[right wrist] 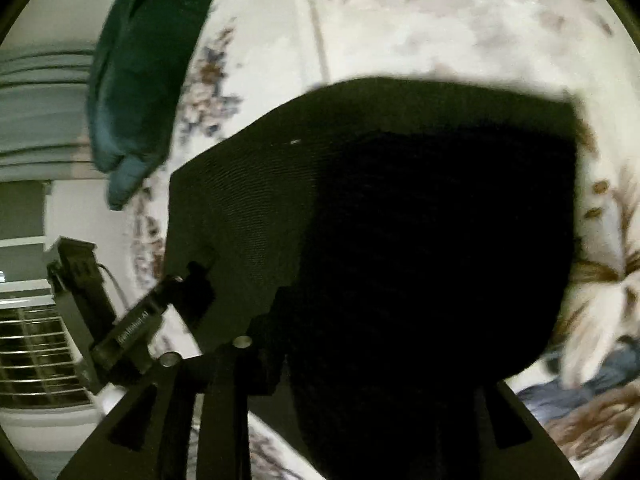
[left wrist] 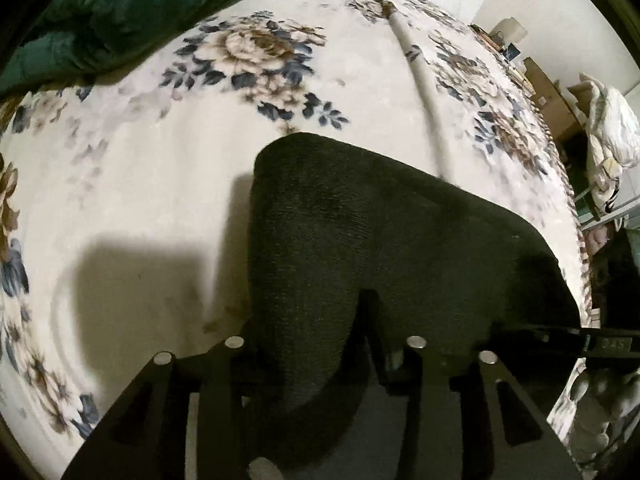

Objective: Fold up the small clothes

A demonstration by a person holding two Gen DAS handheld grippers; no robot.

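**Dark garment lifted by 2 grippers over the bed**

Held up above the floral blanket [left wrist: 160, 168], near edge of dark garment [left wrist: 360, 240] pinched in left gripper [left wrist: 320, 360], likely to carry 1 fold across. Right gripper [right wrist: 360, 360] buried in cloth; grip impossible to tell. Green cloth [left wrist: 120, 12] well apart.

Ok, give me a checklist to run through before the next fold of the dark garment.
1. Left gripper grips the dark garment: cannot tell; cloth covers the fingertips.
2. Right gripper grips the dark garment: cannot tell; too dark.
3. Garment lifted off the floral blanket: ok; it hangs and casts a shadow.
4. Green cloth away from the garment: ok; at the blanket's far side.
5. The two grippers close together: ok; the left gripper shows in the right wrist view at the garment's edge.
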